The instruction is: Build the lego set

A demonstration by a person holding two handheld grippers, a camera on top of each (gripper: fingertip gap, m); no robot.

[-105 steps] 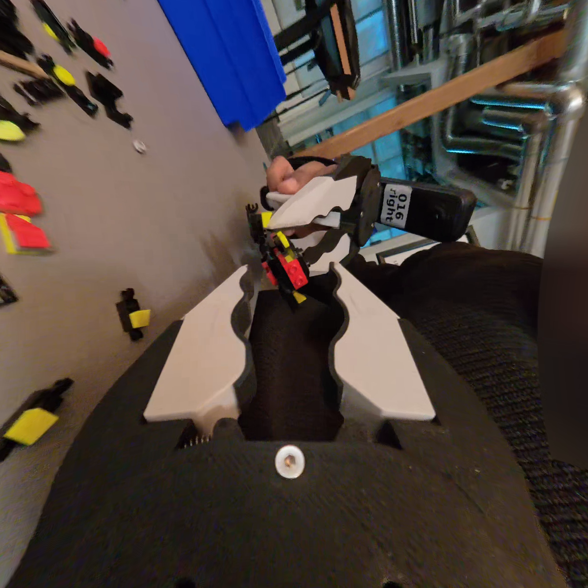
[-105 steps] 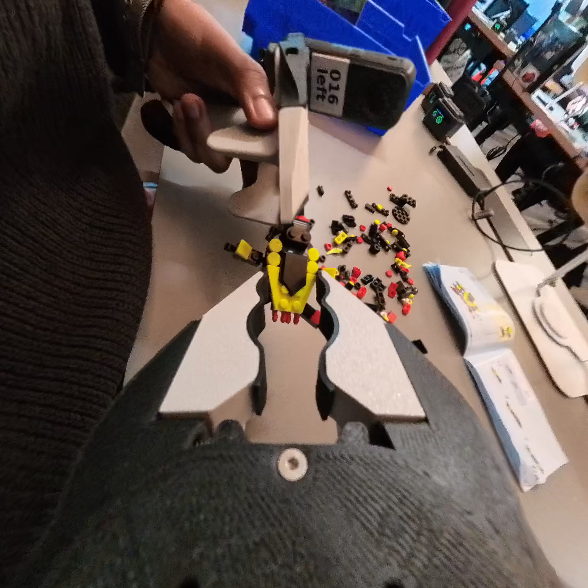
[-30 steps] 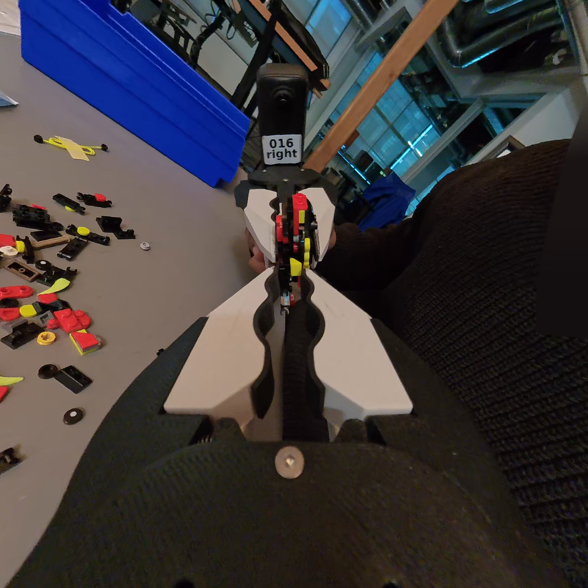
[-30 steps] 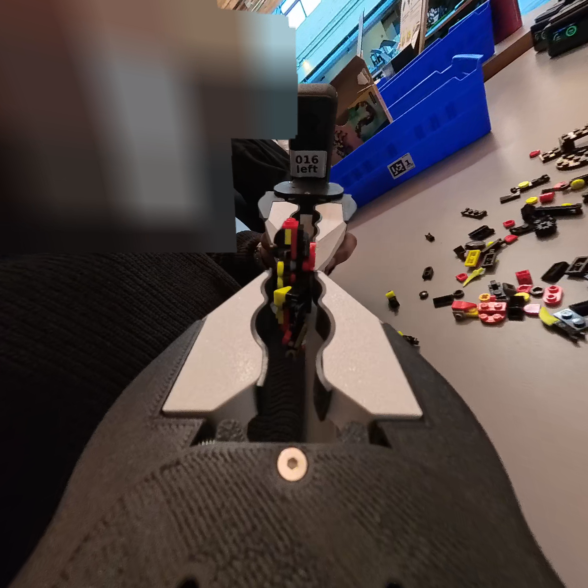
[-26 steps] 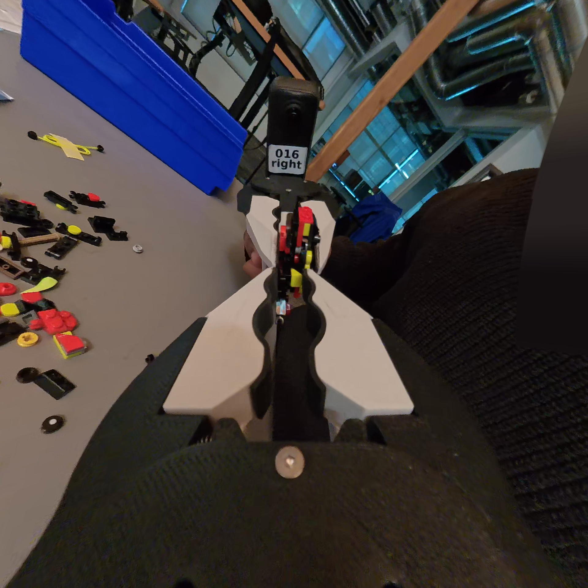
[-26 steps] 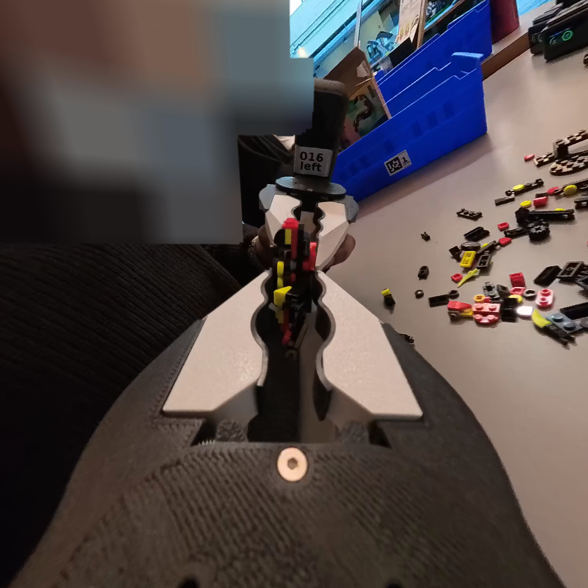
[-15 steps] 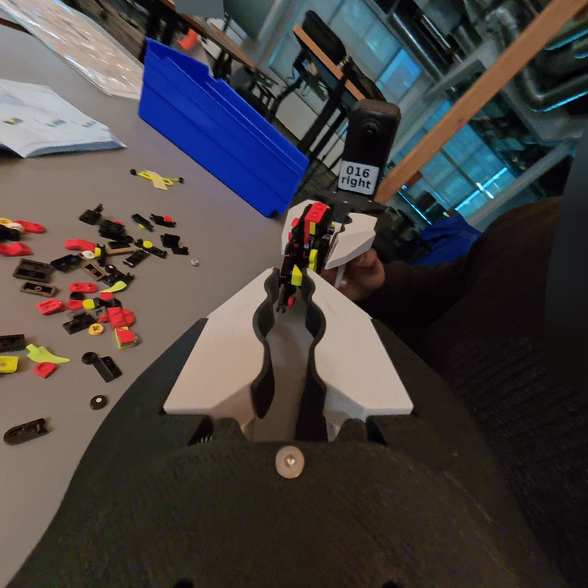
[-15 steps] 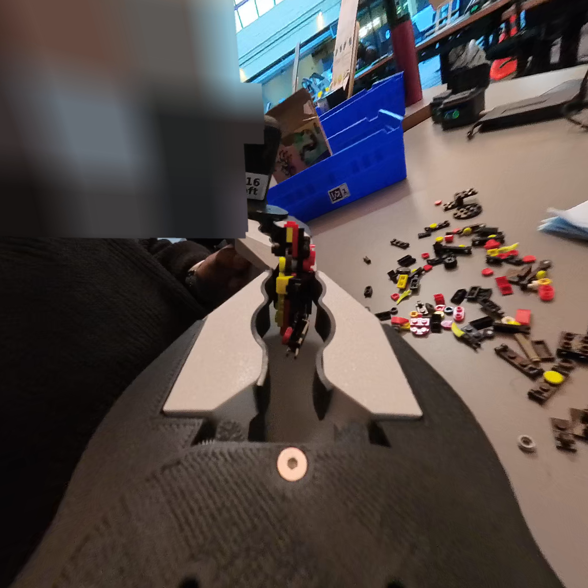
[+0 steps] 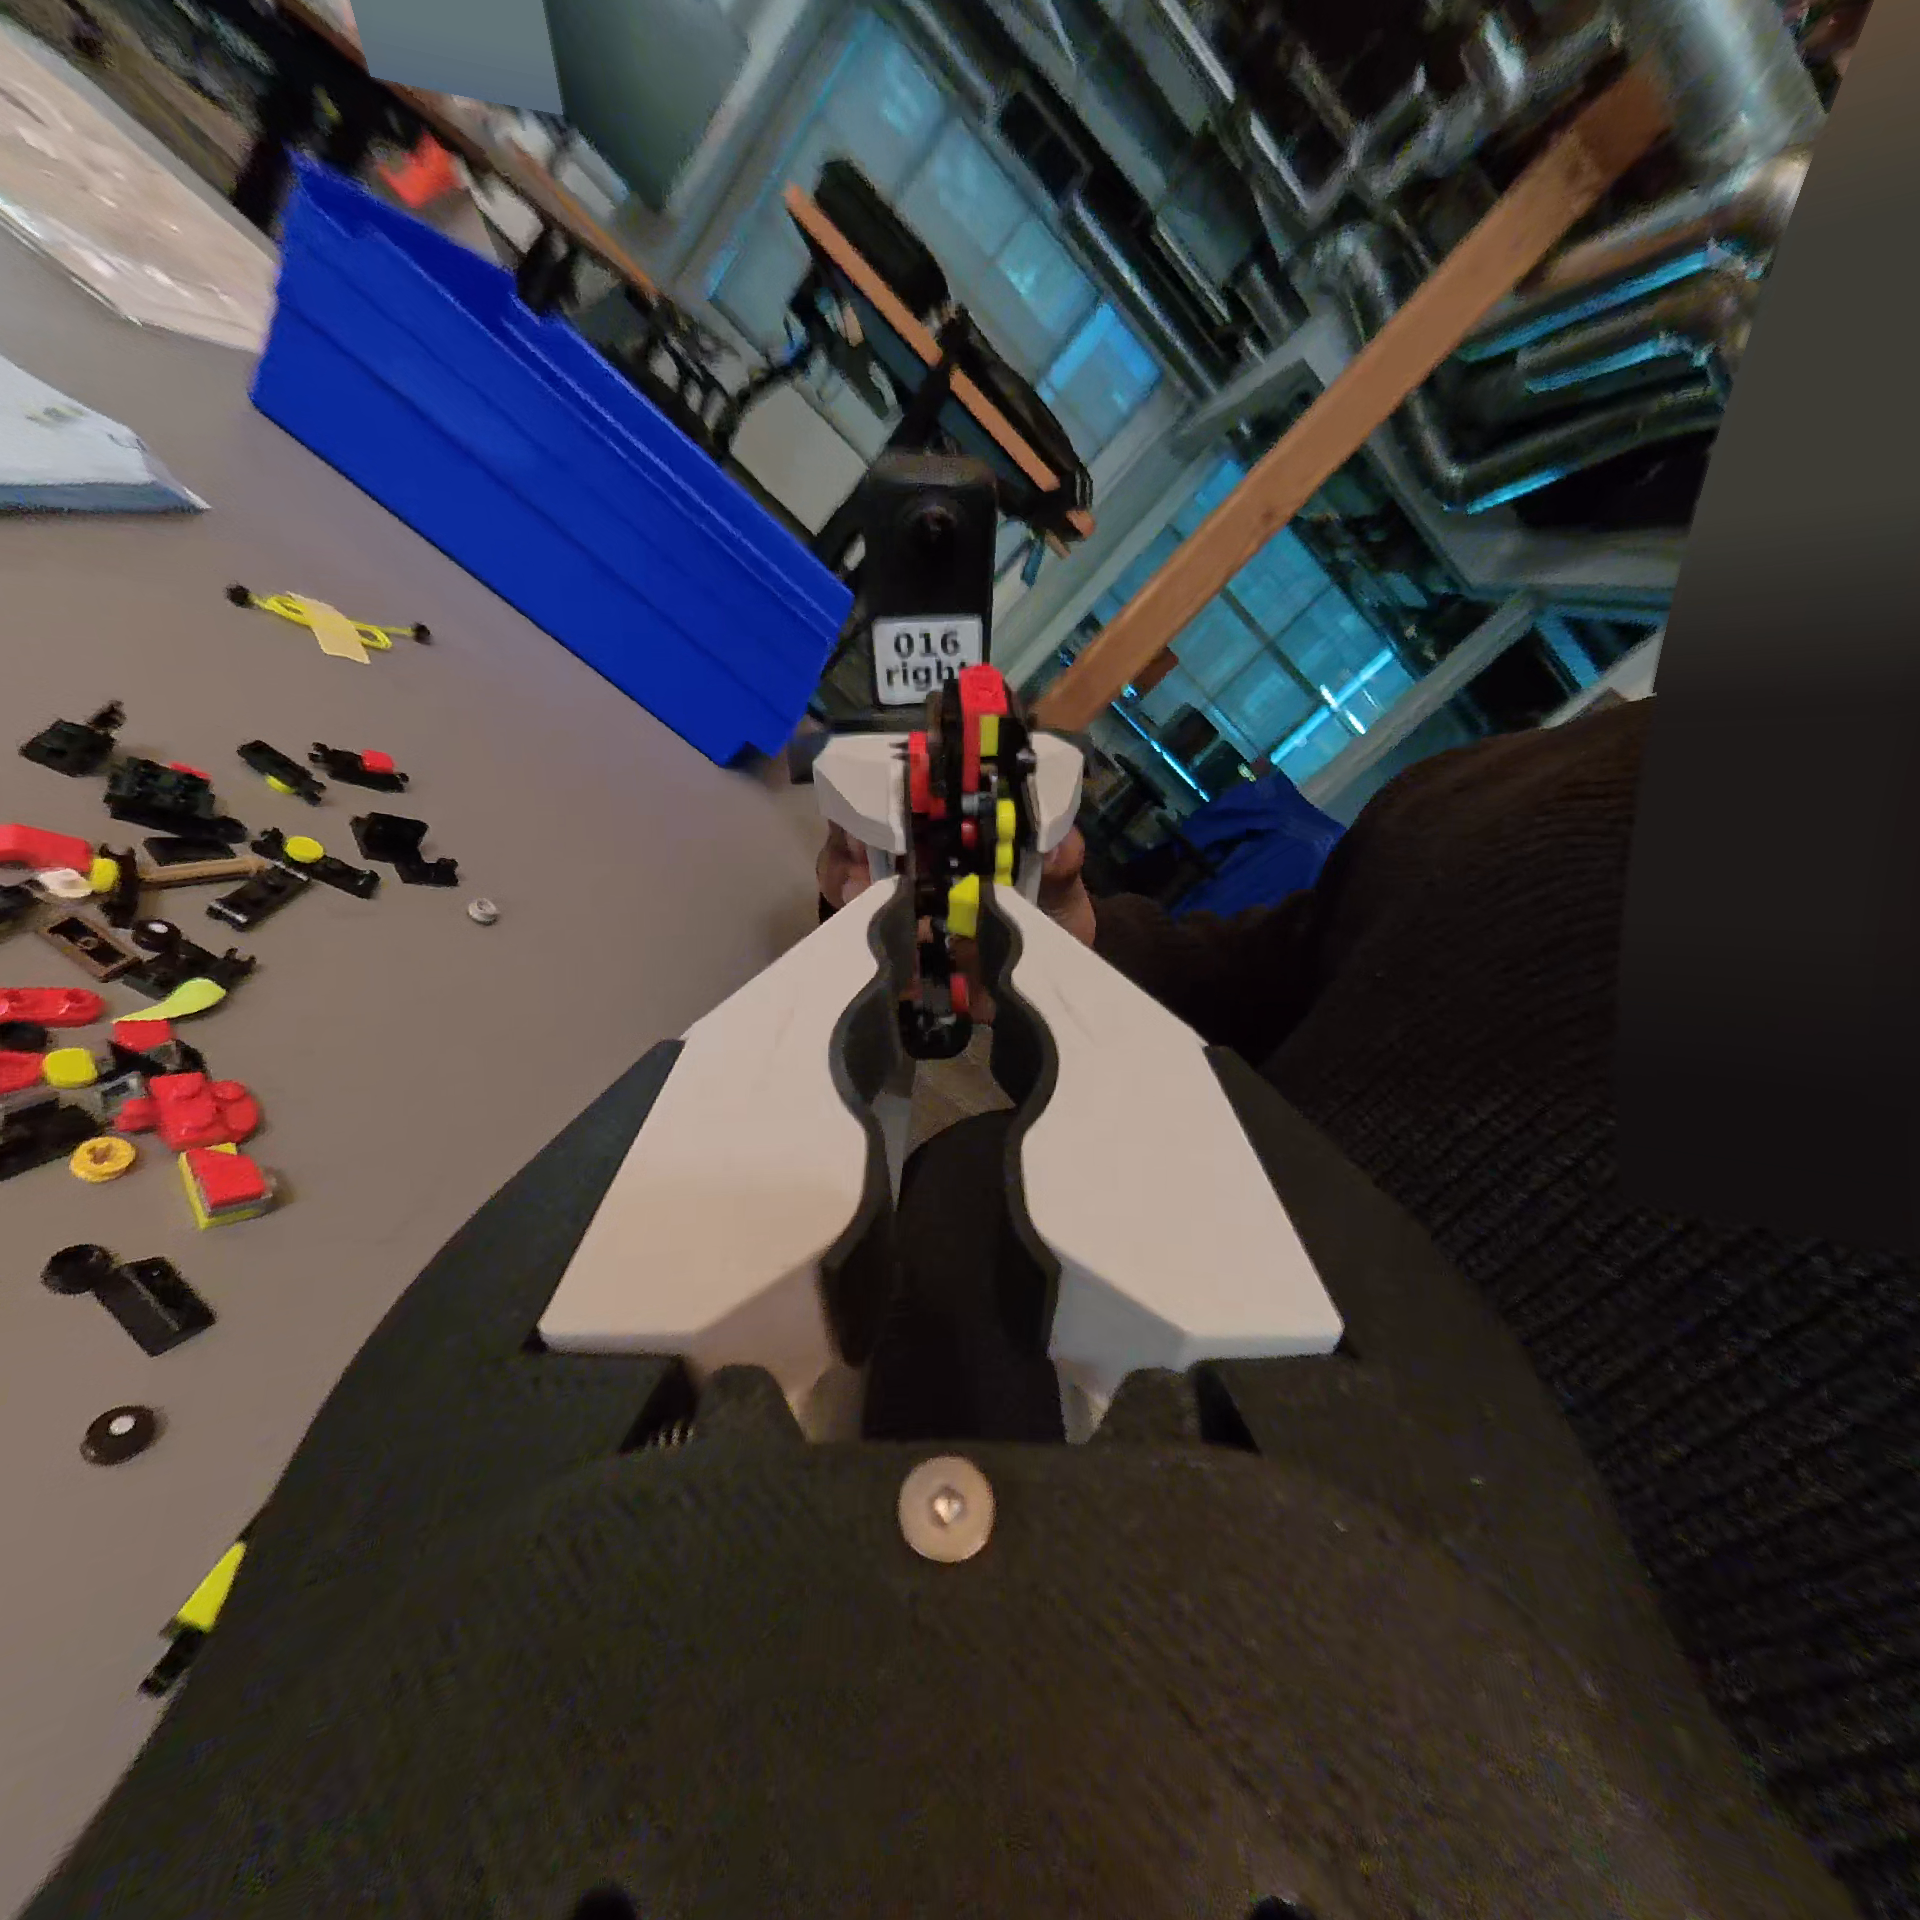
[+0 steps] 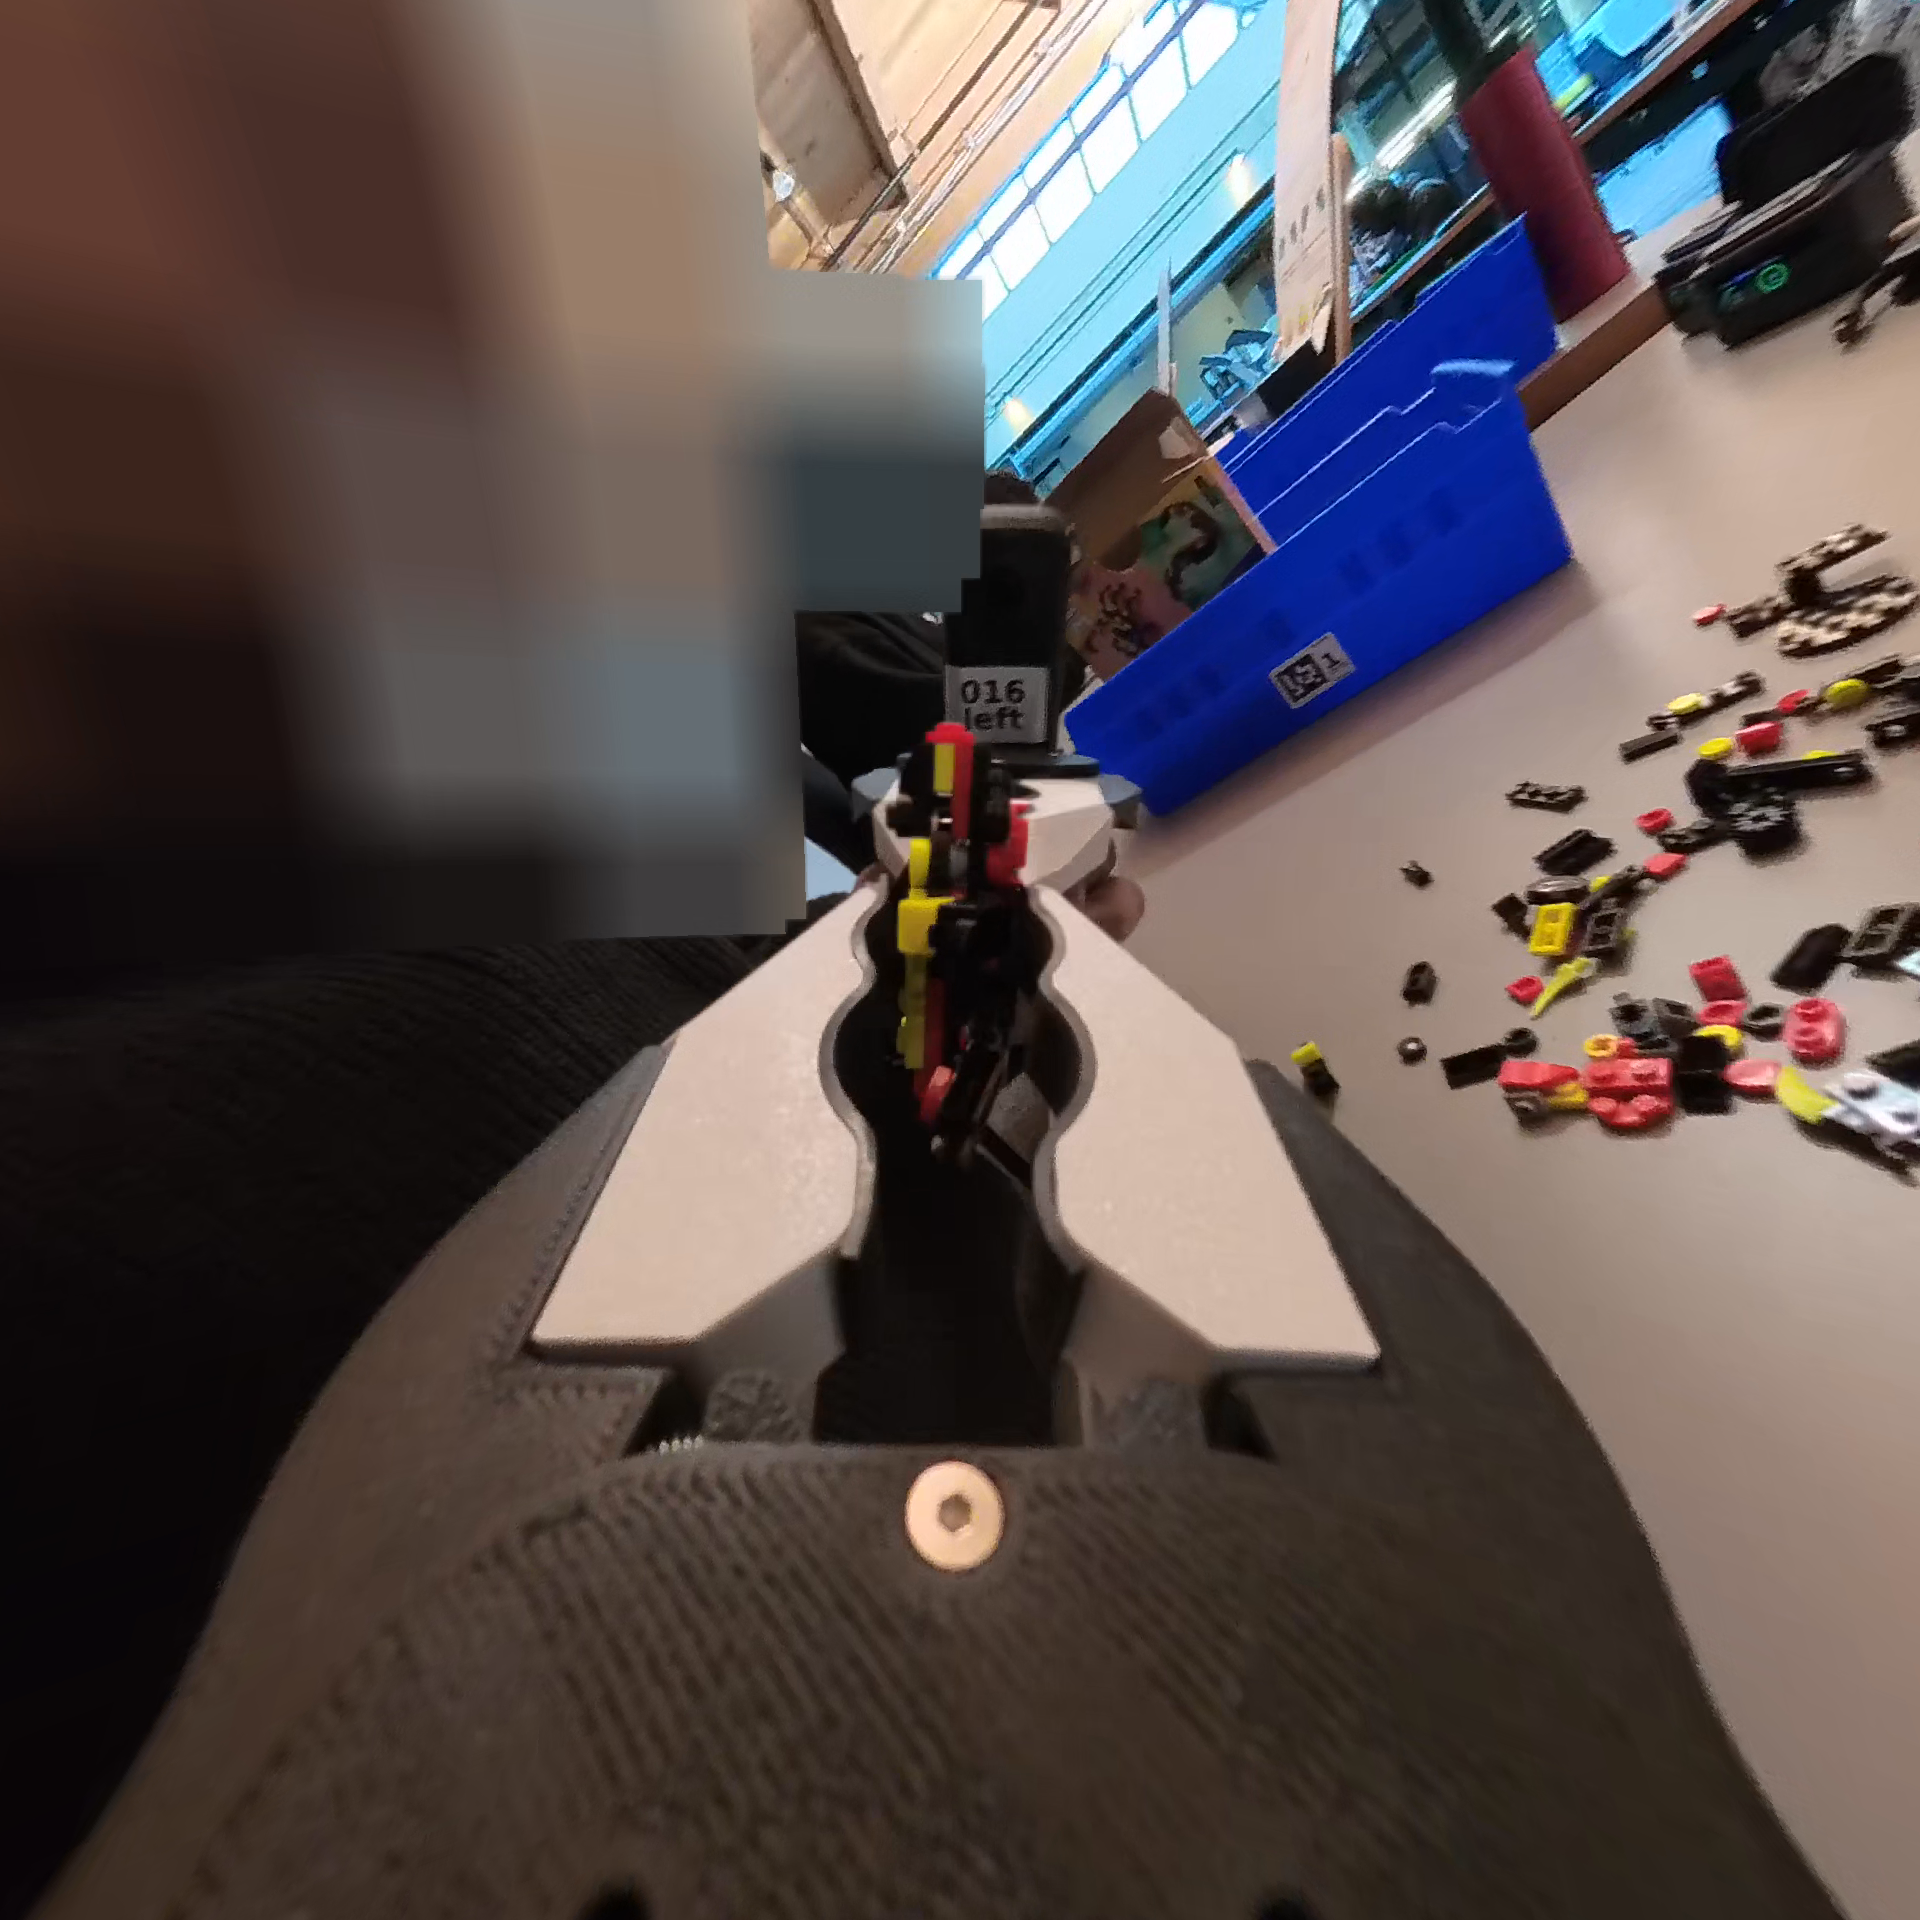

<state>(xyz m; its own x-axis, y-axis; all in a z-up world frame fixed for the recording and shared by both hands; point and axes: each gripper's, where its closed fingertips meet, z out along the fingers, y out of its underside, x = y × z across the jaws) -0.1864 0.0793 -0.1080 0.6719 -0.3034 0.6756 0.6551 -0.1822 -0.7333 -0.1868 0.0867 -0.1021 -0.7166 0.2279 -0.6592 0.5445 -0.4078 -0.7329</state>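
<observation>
A small red, yellow and black lego model (image 9: 961,831) hangs in the air, edge-on, between my two grippers, which face each other tip to tip. In the left wrist view my left gripper (image 9: 951,914) is shut on the model's near end. My right gripper (image 9: 940,805) grips it from the far side, with a hand behind it. In the right wrist view my right gripper (image 10: 951,914) is shut on the same model (image 10: 951,966), and the left gripper (image 10: 997,831) faces me behind it.
Several loose red, yellow and black pieces (image 9: 187,1112) lie scattered on the grey table (image 9: 468,1039), also in the right wrist view (image 10: 1621,1081). A blue bin (image 9: 540,488) (image 10: 1351,582) stands behind them. A booklet (image 9: 62,457) lies far left. A dark knitted sleeve is close by. My left and right fingertips are right by each other.
Both grippers have swung back from facing the table to meeting head-on, still holding the model. The model sits deeper between the right gripper's fingers than half a second ago.
</observation>
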